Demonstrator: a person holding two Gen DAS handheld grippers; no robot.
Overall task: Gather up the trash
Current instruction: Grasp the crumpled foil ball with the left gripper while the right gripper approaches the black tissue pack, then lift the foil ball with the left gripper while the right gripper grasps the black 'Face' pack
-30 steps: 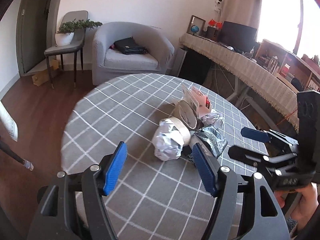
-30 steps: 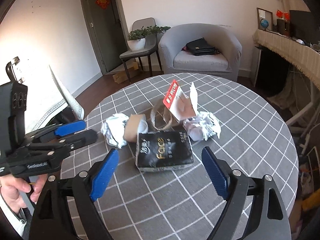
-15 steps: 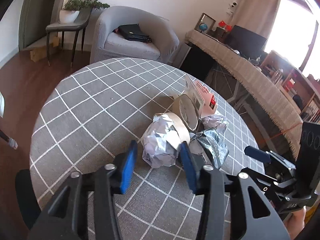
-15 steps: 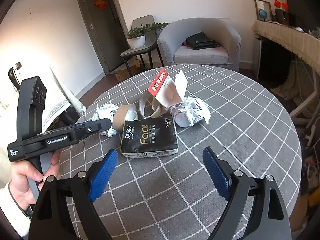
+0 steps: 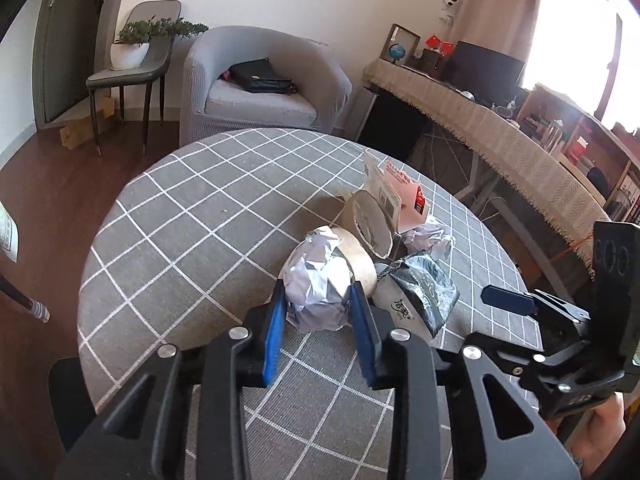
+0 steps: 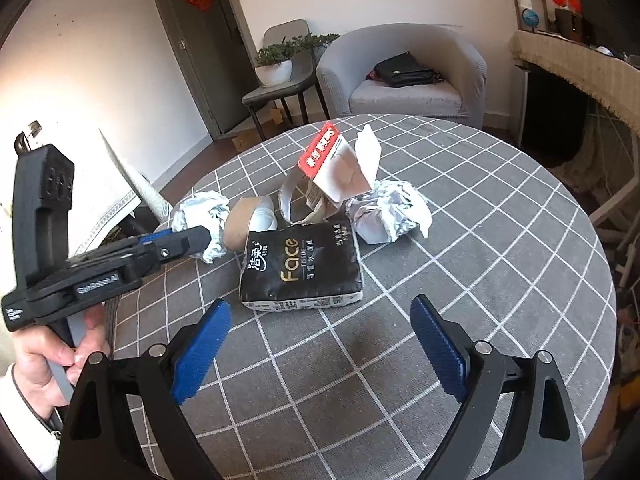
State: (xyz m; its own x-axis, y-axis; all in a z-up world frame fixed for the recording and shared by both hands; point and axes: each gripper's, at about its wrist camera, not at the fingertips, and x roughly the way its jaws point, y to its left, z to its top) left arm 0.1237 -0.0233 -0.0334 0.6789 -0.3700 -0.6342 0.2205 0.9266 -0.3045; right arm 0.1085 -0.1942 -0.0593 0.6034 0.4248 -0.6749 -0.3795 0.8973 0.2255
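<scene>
A pile of trash lies on a round table with a grey checked cloth. My left gripper is shut on a crumpled white paper ball, its blue pads pressing both sides; the ball also shows in the right wrist view. Beside it lie a cardboard tape roll, a black tissue pack, a torn red-and-white package and a second paper ball. My right gripper is open and empty, just short of the tissue pack.
A grey armchair with a black bag stands beyond the table. A chair with a potted plant stands at the left. A long desk with a fringed cloth runs along the right wall. A white sheet hangs left of the table.
My left gripper moved forward to the near paper ball and closed on it. My right gripper drew slightly closer to the tissue pack and stayed open.
</scene>
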